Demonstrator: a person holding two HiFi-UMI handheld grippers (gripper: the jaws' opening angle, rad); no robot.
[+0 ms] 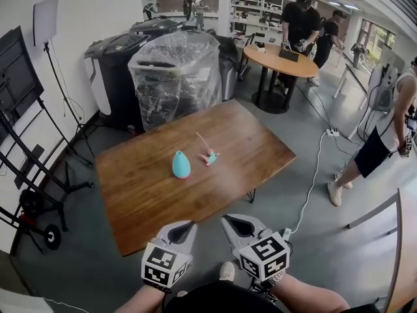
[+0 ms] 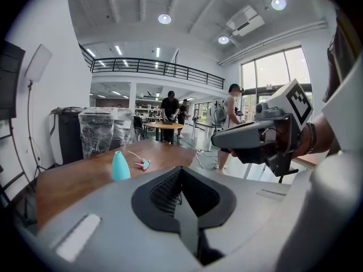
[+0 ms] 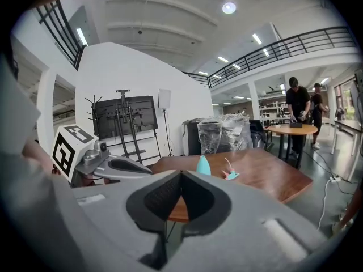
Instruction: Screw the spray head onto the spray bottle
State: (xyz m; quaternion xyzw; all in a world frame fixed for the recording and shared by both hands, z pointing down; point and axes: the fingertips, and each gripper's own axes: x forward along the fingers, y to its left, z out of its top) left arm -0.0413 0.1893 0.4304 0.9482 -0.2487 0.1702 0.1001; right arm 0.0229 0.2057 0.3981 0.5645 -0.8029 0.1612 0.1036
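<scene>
A teal spray bottle [image 1: 181, 165] stands upright near the middle of the brown wooden table [image 1: 143, 194]; it also shows as the spray bottle [image 2: 119, 166] and the spray bottle [image 3: 203, 165]. A little to its right lies the pink and teal spray head [image 1: 209, 155] with its thin tube, also seen as the spray head [image 2: 142, 162] and the spray head [image 3: 231, 174]. My left gripper [image 1: 185, 227] and right gripper [image 1: 228, 223] hang side by side short of the table's near edge. Both are shut and hold nothing.
A plastic-wrapped bin [image 1: 174, 70] and dark machines [image 1: 124, 51] stand behind the table. People stand at a round table [image 1: 280, 60] farther back, and one person [image 1: 378, 142] stands at the right. A white cable [image 1: 313, 175] runs over the floor. Stands and a screen [image 1: 13, 77] line the left wall.
</scene>
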